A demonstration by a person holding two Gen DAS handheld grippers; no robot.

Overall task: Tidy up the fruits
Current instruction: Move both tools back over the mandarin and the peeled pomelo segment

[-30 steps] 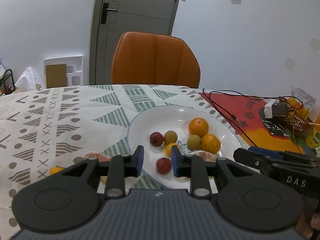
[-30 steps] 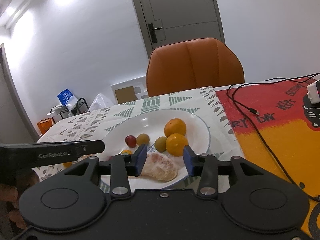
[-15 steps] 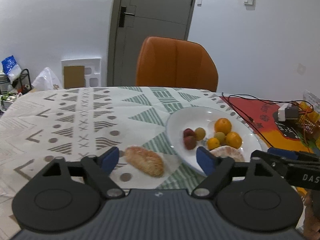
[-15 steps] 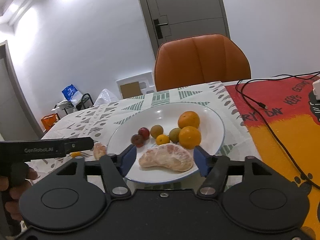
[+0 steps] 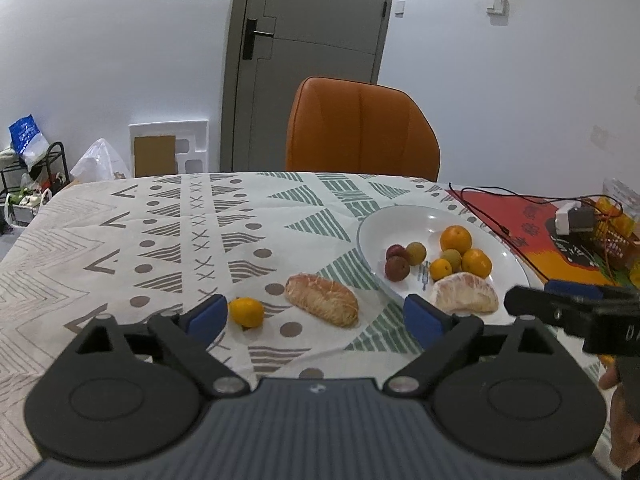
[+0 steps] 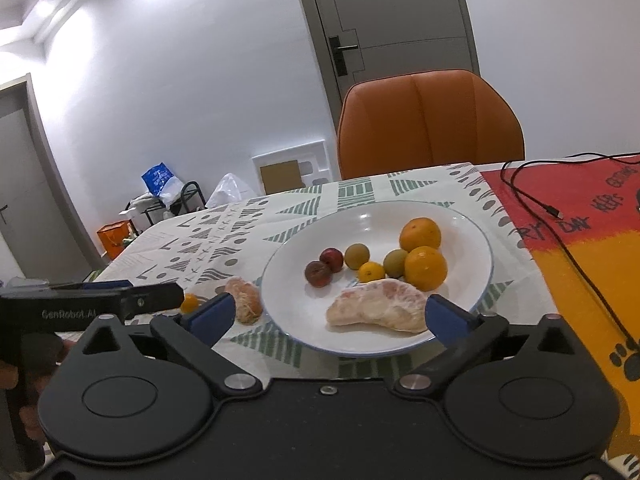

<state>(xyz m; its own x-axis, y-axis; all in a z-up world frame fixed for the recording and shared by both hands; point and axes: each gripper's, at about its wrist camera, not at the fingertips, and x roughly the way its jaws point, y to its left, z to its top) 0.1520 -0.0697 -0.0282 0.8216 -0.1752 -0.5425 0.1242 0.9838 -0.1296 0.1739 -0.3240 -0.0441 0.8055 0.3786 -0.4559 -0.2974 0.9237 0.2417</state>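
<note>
Two grippers, both spread wide and holding nothing. Left gripper (image 5: 316, 314) hovering low over the patterned tablecloth (image 5: 168, 232) near the table's front edge, blue pads (image 5: 206, 314) well apart; right gripper (image 6: 328, 314) likewise agape, poised over the near rim of the white plate (image 6: 476, 240).

On the plate, toward the table's right side beside the red-and-orange mat (image 6: 580, 240): two oranges (image 6: 425, 268) touching each other, two dark red plums (image 6: 319, 274) side by side, two greenish-brown round fruits (image 6: 357, 256), one small yellow-orange citrus (image 6: 371, 272) in the middle of the cluster, and a peeled pomelo wedge (image 6: 378, 308) lying along the near rim — just in front of the right gripper's open fingers.

Off the plate, on the cloth just left of it: a second peeled segment (image 5: 321, 299), browner and stringy, lying flat between plate and left gripper's left pad. Further left, a small loose tangerine (image 5: 246, 312) just beside that pad, apart from the segment.

Behind the table, an orange chair (image 5: 360, 136) pushed up to the far edge, a grey door (image 5: 308, 60) beyond. Black cable (image 6: 560, 216) trailing across the mat at the right edge.
</note>
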